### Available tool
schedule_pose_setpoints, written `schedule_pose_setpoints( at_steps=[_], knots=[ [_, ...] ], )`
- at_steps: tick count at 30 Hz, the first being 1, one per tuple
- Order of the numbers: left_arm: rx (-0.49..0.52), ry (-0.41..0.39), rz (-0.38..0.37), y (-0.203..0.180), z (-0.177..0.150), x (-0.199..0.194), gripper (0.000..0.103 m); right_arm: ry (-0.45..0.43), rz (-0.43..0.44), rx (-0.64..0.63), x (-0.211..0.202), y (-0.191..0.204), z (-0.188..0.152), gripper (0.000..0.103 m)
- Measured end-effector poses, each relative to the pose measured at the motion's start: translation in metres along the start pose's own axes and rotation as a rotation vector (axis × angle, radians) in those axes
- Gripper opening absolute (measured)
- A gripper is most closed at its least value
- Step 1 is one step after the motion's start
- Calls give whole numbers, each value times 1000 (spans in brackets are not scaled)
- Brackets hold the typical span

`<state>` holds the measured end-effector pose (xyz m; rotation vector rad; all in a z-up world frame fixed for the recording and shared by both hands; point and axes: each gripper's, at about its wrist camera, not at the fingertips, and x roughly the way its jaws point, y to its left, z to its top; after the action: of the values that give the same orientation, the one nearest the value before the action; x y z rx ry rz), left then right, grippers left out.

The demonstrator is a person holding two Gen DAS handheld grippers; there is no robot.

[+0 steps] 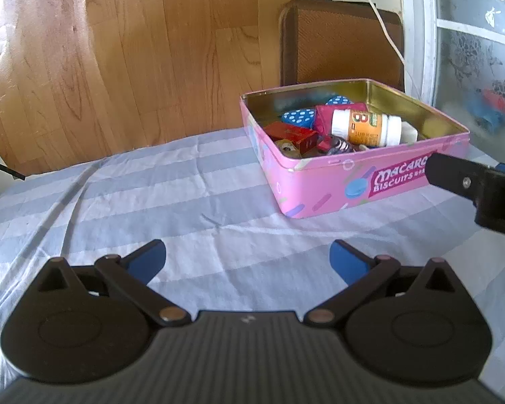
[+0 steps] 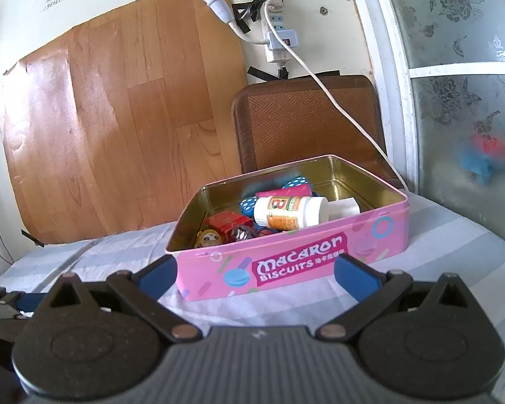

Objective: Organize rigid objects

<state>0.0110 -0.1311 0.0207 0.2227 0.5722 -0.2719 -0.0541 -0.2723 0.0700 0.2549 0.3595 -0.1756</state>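
A pink "Macaron Biscuits" tin (image 1: 323, 188) (image 2: 370, 235) stands open on the striped tablecloth. In it lie a white and orange bottle (image 1: 367, 127) (image 2: 291, 213) on its side, a red box (image 1: 294, 136) (image 2: 225, 223), blue dotted pieces (image 1: 298, 116) (image 2: 249, 203) and other small items. My left gripper (image 1: 247, 259) is open and empty over bare cloth, left of and nearer than the tin. My right gripper (image 2: 256, 274) is open and empty just in front of the tin's near wall. One finger of the right gripper shows at the right edge of the left wrist view (image 1: 454, 178).
A brown woven chair back (image 1: 340, 43) (image 2: 306, 121) stands behind the tin. A white cable (image 2: 336, 101) hangs from a power strip (image 2: 277, 38) down past the chair. A wood-pattern panel (image 1: 134, 50) covers the wall. A patterned glass door (image 2: 461, 101) is on the right.
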Motion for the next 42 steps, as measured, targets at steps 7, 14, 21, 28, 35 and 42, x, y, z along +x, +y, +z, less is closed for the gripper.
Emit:
schedule_pose_setpoints(
  at_steps=[7, 14, 21, 28, 35, 42],
  knots=[
    [-2, 29, -4, 0, -1, 2, 103, 2, -3, 5, 0, 1, -1, 103],
    [-4, 38, -4, -1, -2, 3, 103, 3, -4, 7, -1, 1, -1, 103],
    [-6, 52, 0, -3, -2, 4, 103, 6, -3, 14, -2, 0, -3, 103],
    [-4, 57, 7, -4, -2, 5, 103, 9, -5, 21, -2, -1, -3, 103],
    [3, 64, 2, -7, -2, 4, 103, 6, -3, 19, -3, 2, -4, 103],
    [-13, 73, -2, -8, -2, 4, 103, 2, -9, 20, -4, 2, -3, 103]
  ],
)
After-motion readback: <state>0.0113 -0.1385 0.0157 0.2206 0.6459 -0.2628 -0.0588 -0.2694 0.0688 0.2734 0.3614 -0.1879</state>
